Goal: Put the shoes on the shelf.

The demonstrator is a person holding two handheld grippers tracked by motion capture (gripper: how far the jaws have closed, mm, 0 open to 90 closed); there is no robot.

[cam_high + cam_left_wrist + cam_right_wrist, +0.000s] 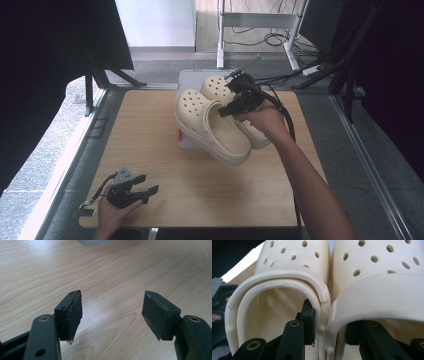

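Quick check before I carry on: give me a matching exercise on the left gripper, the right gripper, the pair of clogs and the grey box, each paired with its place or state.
Things:
1. left gripper
2. right gripper
3. pair of clogs
4. grey box

States:
A. cream, pinched together side by side
B. jaws apart, nothing between them, near the table's front edge
C. at the table's far edge, under the clogs
D. one jaw inside each clog

Pairs: 1-B, 2-D, 3-A, 4-C

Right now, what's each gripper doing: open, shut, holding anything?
Left gripper: open, nothing between its jaws, low over the table.
Right gripper: shut on the pair of cream clogs, one jaw inside each, pinching their touching inner walls.
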